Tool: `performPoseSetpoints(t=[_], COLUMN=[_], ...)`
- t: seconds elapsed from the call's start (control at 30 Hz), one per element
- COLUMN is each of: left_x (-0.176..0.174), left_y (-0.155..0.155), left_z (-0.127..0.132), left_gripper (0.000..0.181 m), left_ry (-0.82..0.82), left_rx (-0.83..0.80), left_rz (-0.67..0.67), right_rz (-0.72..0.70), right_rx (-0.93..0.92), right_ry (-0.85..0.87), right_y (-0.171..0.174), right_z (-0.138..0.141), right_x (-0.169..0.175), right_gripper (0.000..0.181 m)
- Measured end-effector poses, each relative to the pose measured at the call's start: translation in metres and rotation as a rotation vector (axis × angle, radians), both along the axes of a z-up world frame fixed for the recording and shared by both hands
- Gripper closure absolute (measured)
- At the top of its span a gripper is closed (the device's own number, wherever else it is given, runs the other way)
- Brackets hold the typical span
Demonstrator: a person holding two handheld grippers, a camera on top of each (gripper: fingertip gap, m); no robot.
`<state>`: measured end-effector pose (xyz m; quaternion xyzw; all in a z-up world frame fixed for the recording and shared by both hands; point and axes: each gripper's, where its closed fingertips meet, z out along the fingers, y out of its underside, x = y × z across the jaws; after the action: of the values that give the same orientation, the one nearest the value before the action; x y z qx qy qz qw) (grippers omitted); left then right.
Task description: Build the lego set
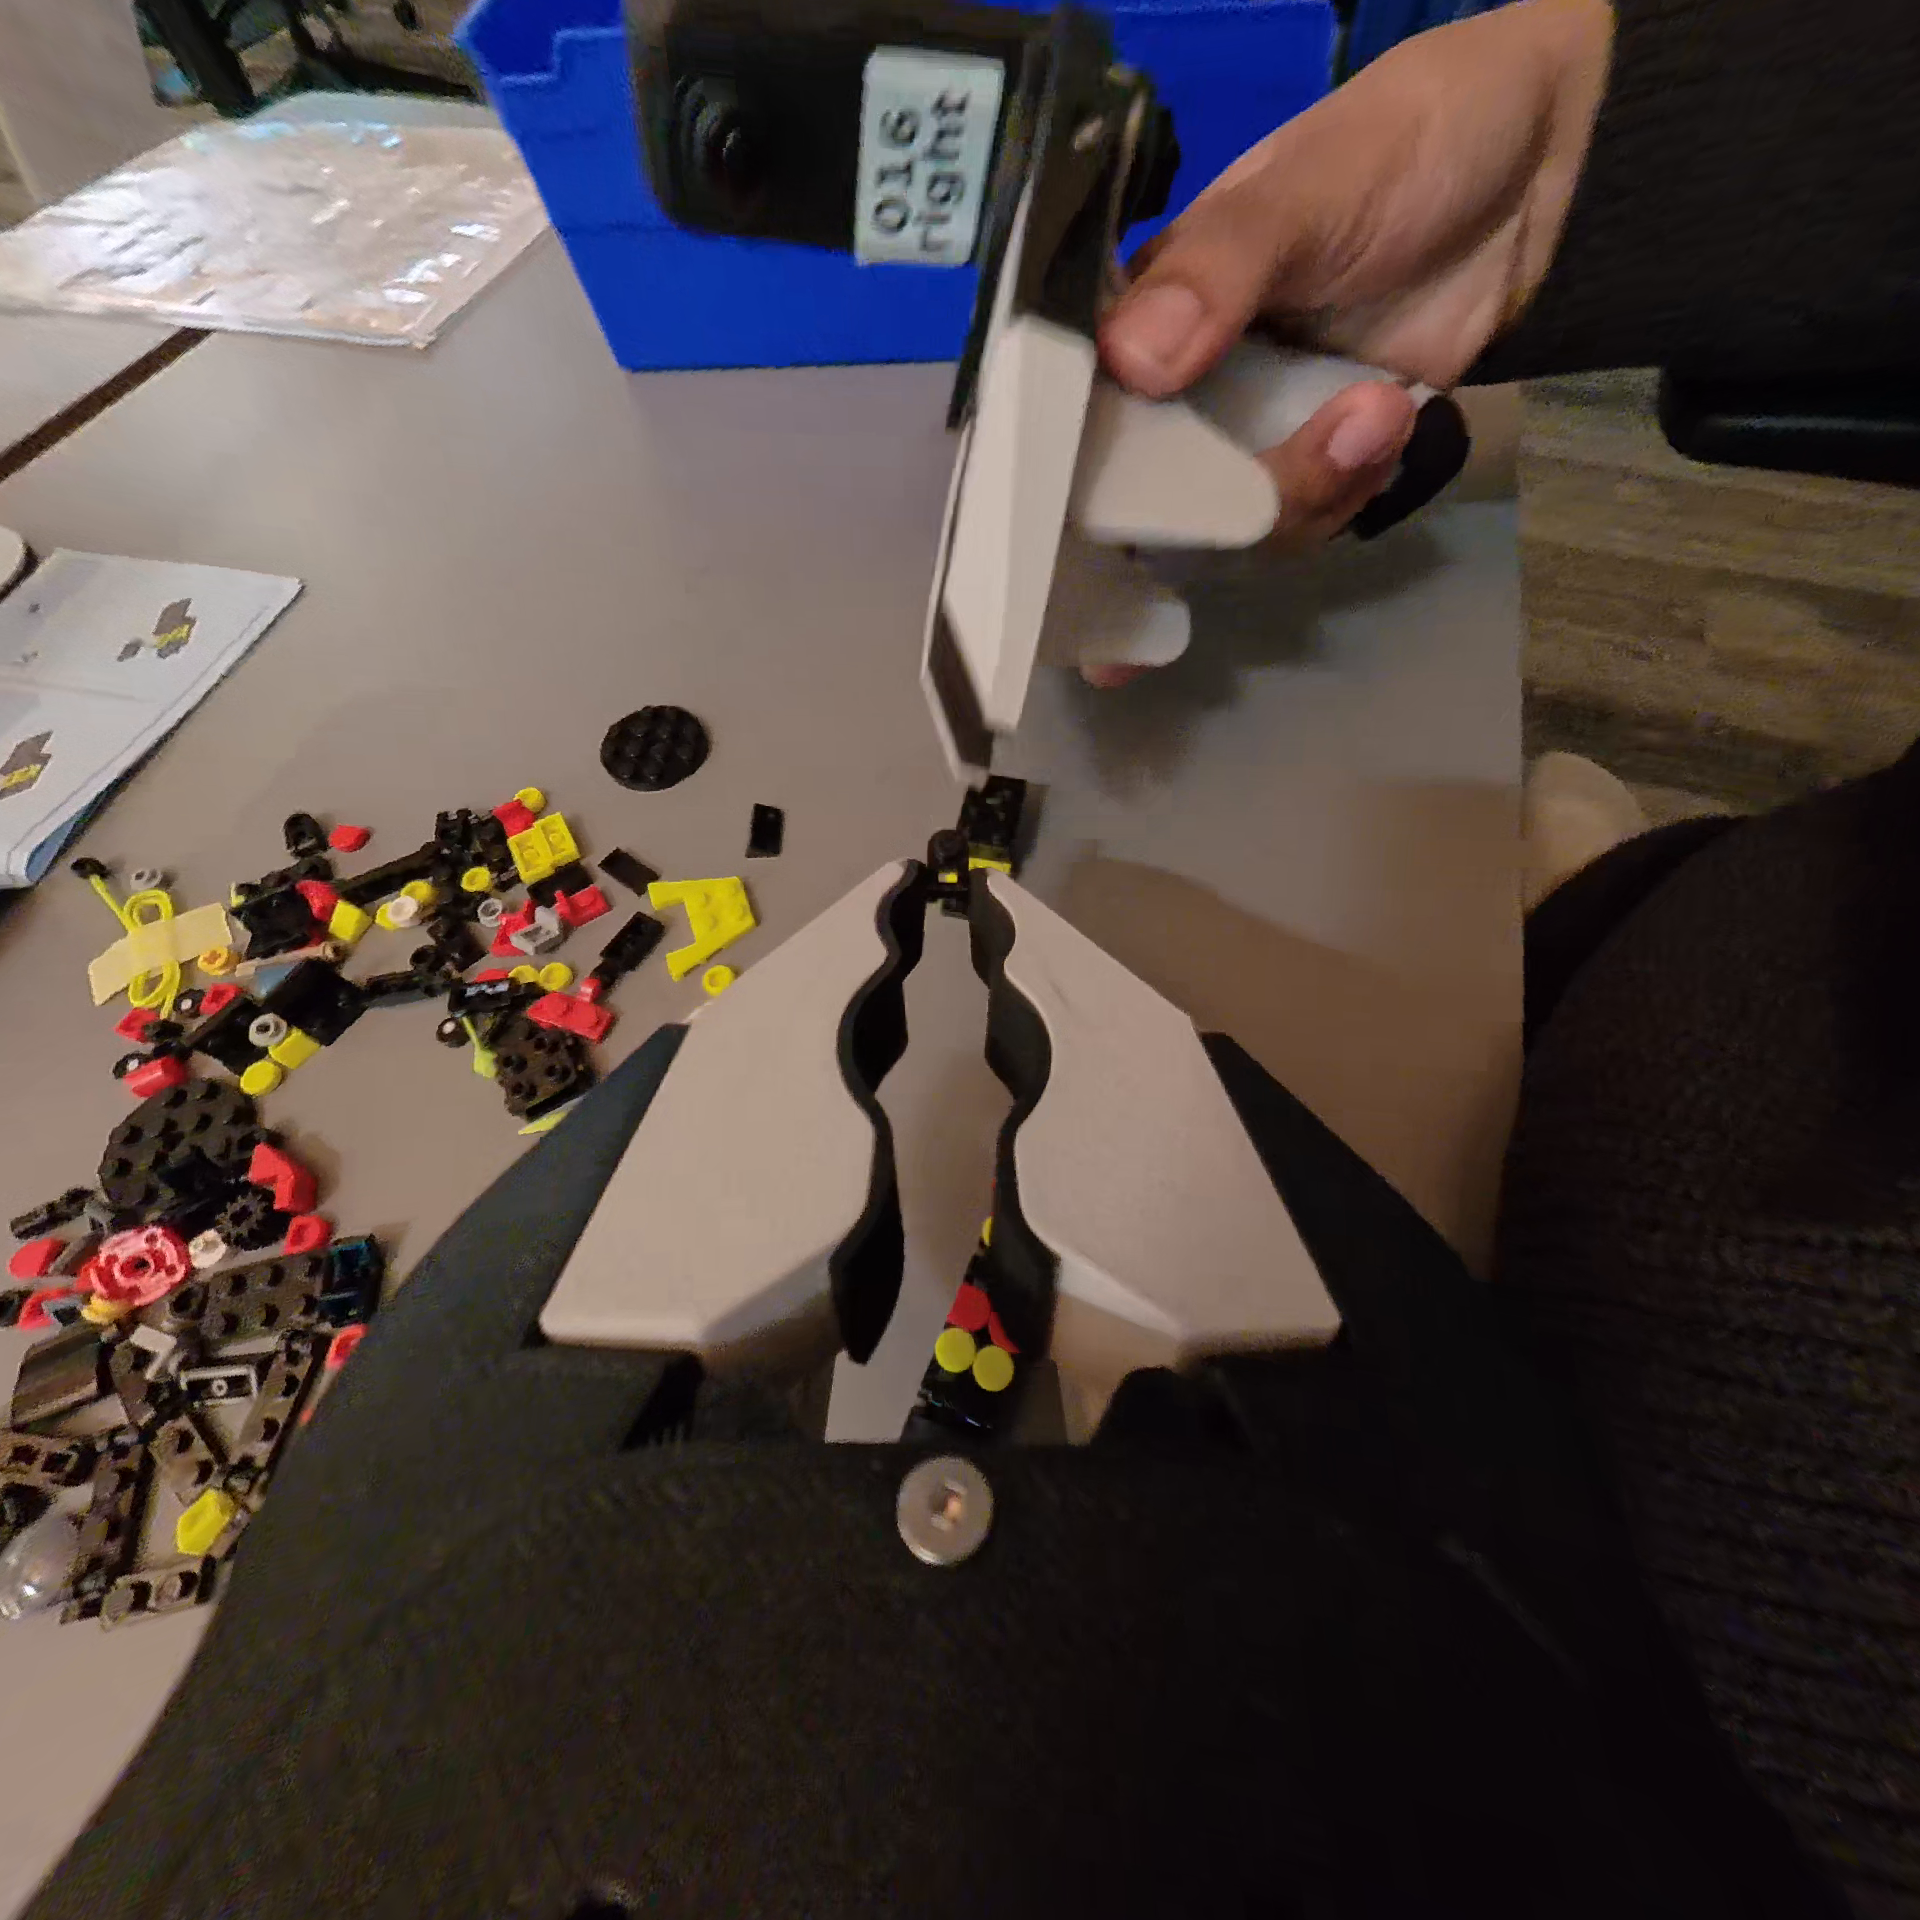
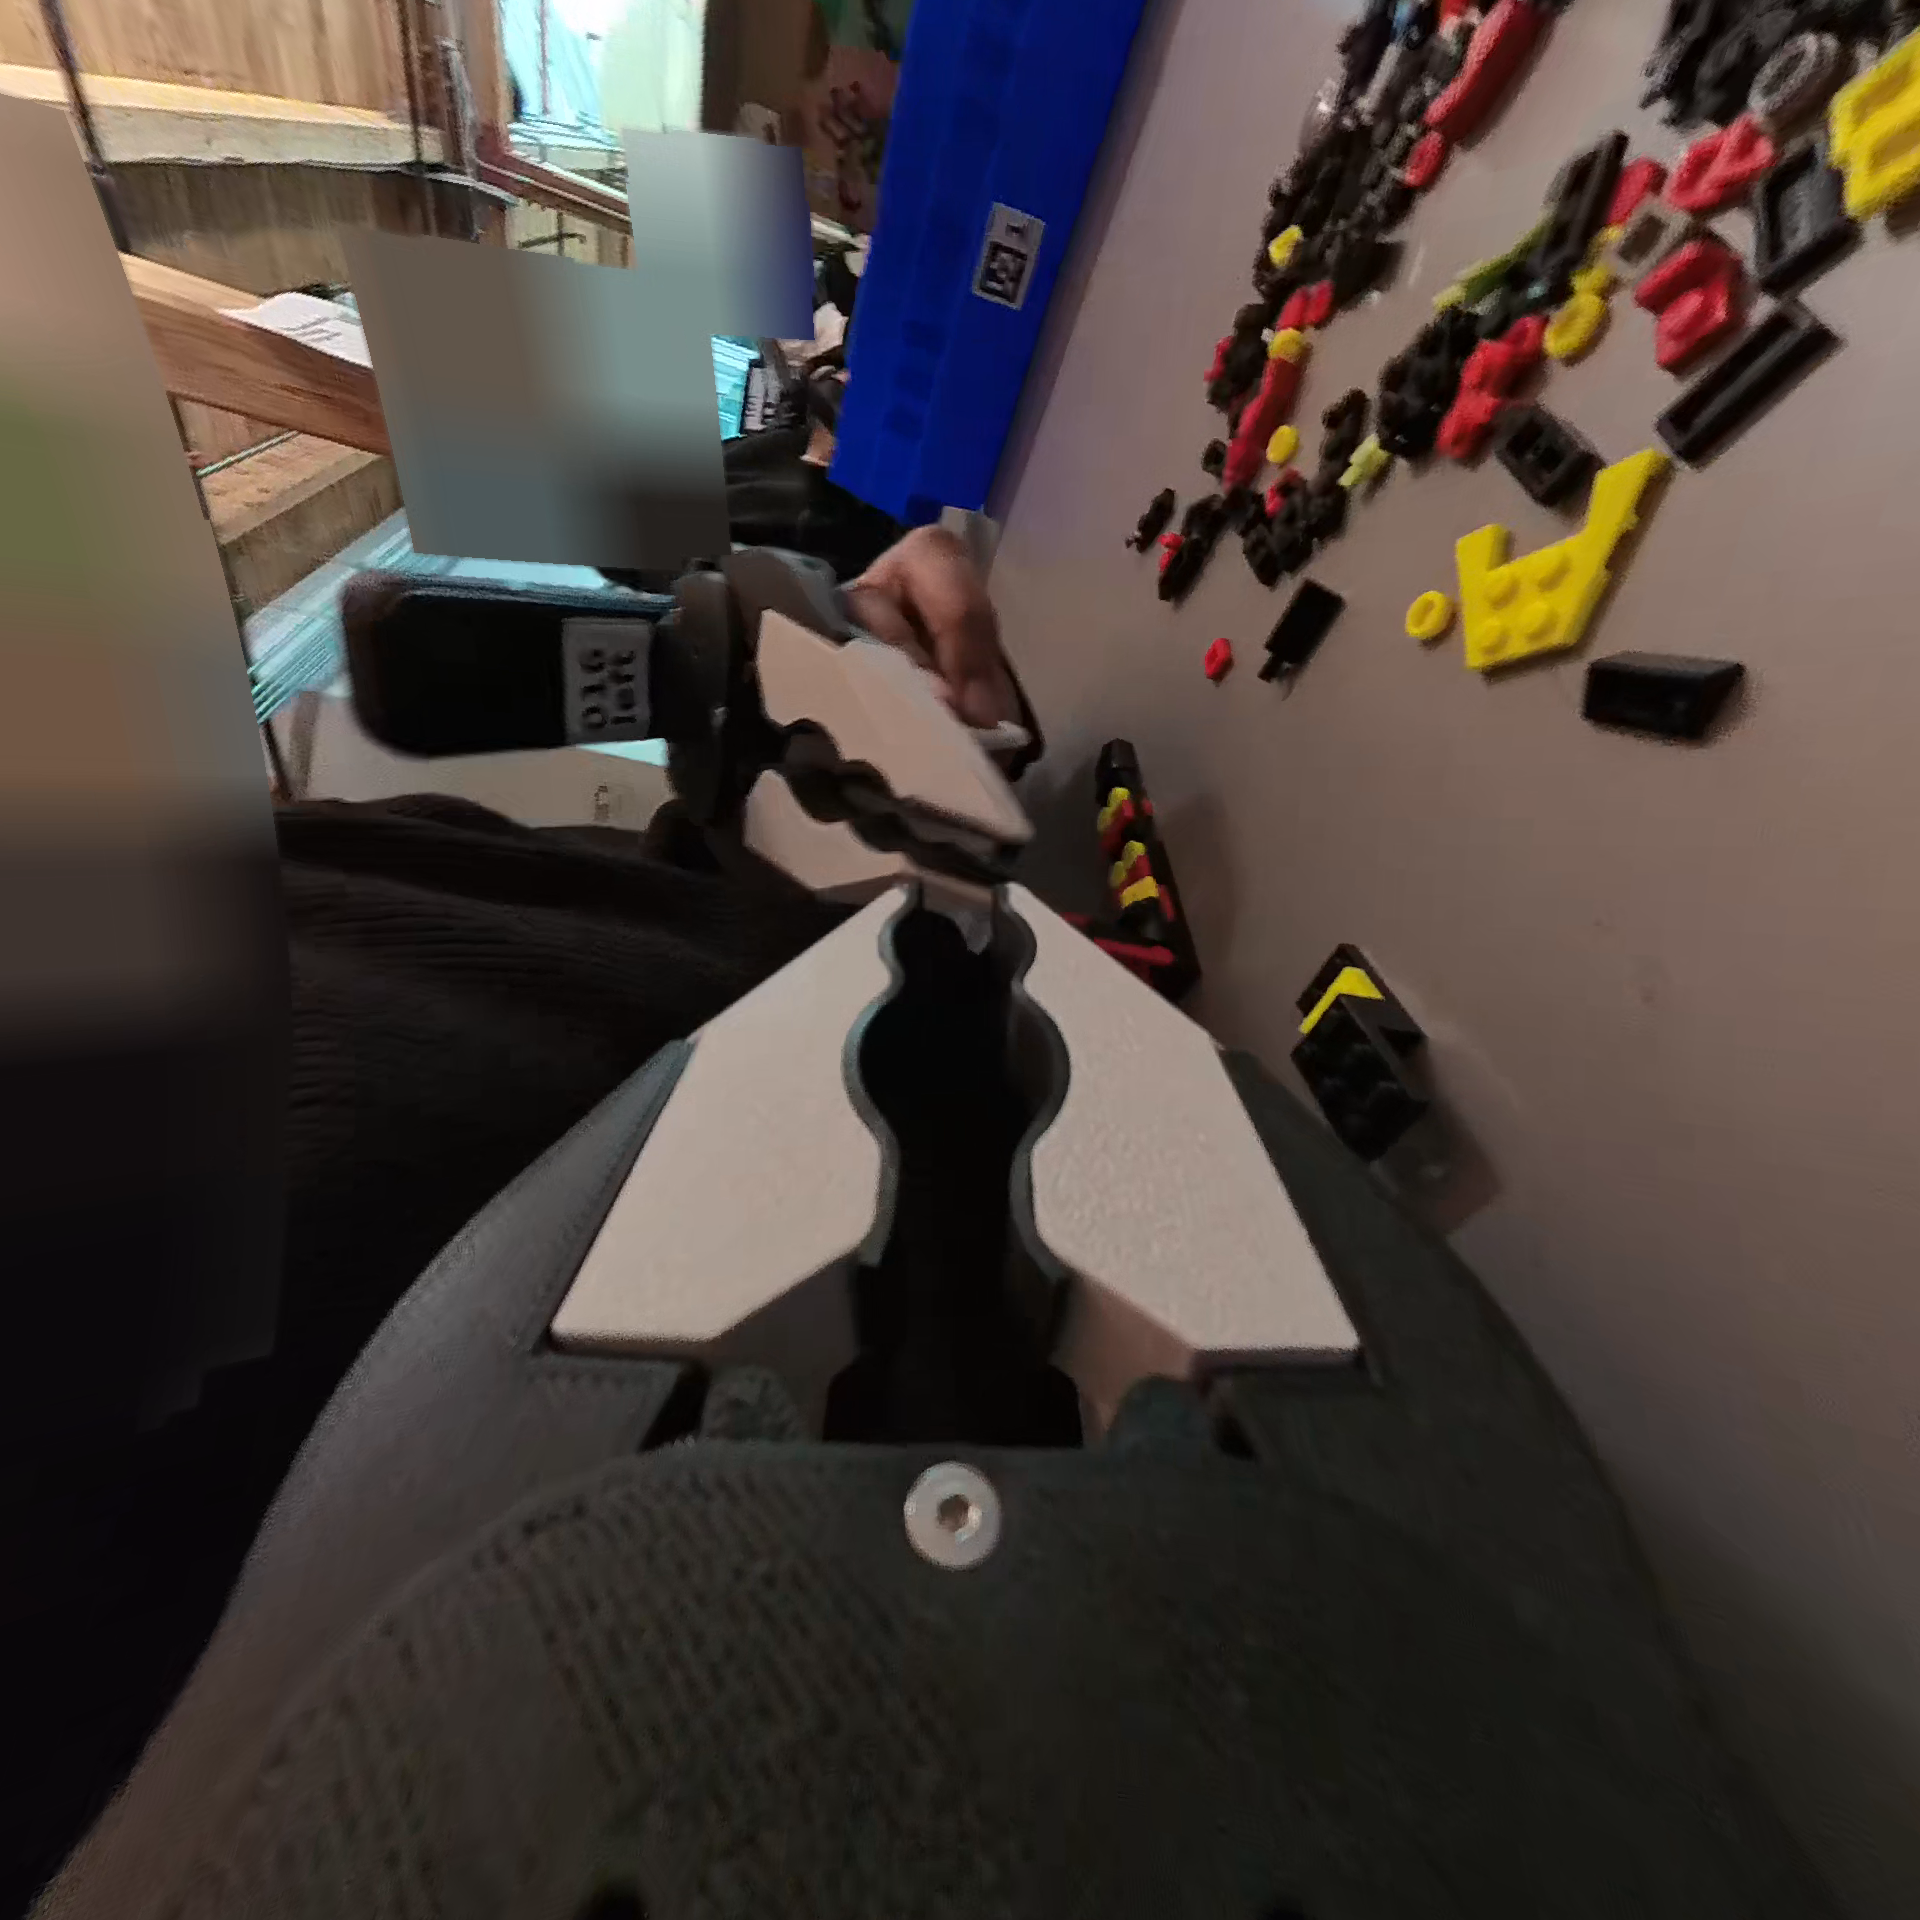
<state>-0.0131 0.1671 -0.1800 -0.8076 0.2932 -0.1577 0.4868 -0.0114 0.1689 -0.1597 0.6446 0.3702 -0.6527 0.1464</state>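
Left claw [image 1: 948, 883]: you have it clenched on a small black lego piece [image 1: 948, 868] at its tips.
Right claw [image 1: 971, 774]: it points down just above that piece; its tips are blurred, so you cannot tell its grip.
Small assembly [image 1: 992, 821]: black and yellow, on the surface [image 1: 520, 499] just beyond your left claw, partly hidden.
Loose pieces [image 1: 416, 935]: heaped left of your left claw; the nearest are cut off.

Grey table [image 1: 644, 540]. Far edge: blue bin [image 1: 727, 281]; clear plastic bag [image 1: 281, 218] beside it. Left edge: instruction booklet [image 1: 114, 686]. Near-left area: loose lego pieces [image 1: 343, 997], black, red, yellow; yellow wedge plate [image 1: 707, 920] and black round plate [image 1: 655, 748] at the pile's fringe.
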Motion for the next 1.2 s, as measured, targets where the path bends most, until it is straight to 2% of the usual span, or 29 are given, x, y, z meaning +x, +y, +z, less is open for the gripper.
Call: performPoseSetpoints(t=[0.07,0.1,0.17,0.23,0.3,0.37,0.5,0.73,0.83,1.0,1.2], left_x=[-0.003,-0.002,0.004,0.007,0.007,0.01,0.016,0.018,0.02,0.019,0.017], left_y=[0.005,0.008,0.01,0.013,0.02,0.023,0.022,0.016,0.015,0.013,0.014], left_z=[-0.001,-0.003,-0.011,-0.023,-0.034,-0.042,-0.053,-0.052,-0.051,-0.054,-0.055], left_gripper=[0.174,0.175,0.175,0.174,0.174,0.174,0.174,0.175,0.175,0.174,0.174], left_ry=[-0.031,-0.053,-0.079,-0.029,0.041,0.063,0.062,-0.008,-0.025,0.002,0.006], left_rx=[-0.042,-0.074,-0.166,-0.235,-0.271,-0.31,-0.374,-0.423,-0.432,-0.43,-0.429], left_rz=[0.028,0.031,-0.005,-0.051,-0.084,-0.125,-0.186,-0.216,-0.217,-0.212,-0.198], right_rz=[-0.044,-0.077,-0.154,-0.217,-0.225,-0.22,-0.222,-0.251,-0.222,-0.126,-0.068], right_rx=[0.066,0.159,0.454,0.754,0.942,1.043,1.083,1.054,1.044,1.186,1.255], right_ry=[0.069,0.086,0.066,0.019,-0.012,-0.049,-0.113,-0.036,-0.027,-0.091,-0.082], right_y=[0.014,0.023,0.044,0.06,0.059,0.051,0.038,0.042,0.036,0.029,0.018], right_z=[0.014,0.015,0.004,-0.007,-0.015,-0.025,-0.041,-0.032,-0.036,-0.054,-0.056], right_x=[0.007,0.01,0.015,0.021,0.027,0.031,0.036,0.024,0.018,0.017,0.011], right_gripper=[0.176,0.181,0.181,0.164,0.168,0.169,0.169,0.181,0.181,0.181,0.181])
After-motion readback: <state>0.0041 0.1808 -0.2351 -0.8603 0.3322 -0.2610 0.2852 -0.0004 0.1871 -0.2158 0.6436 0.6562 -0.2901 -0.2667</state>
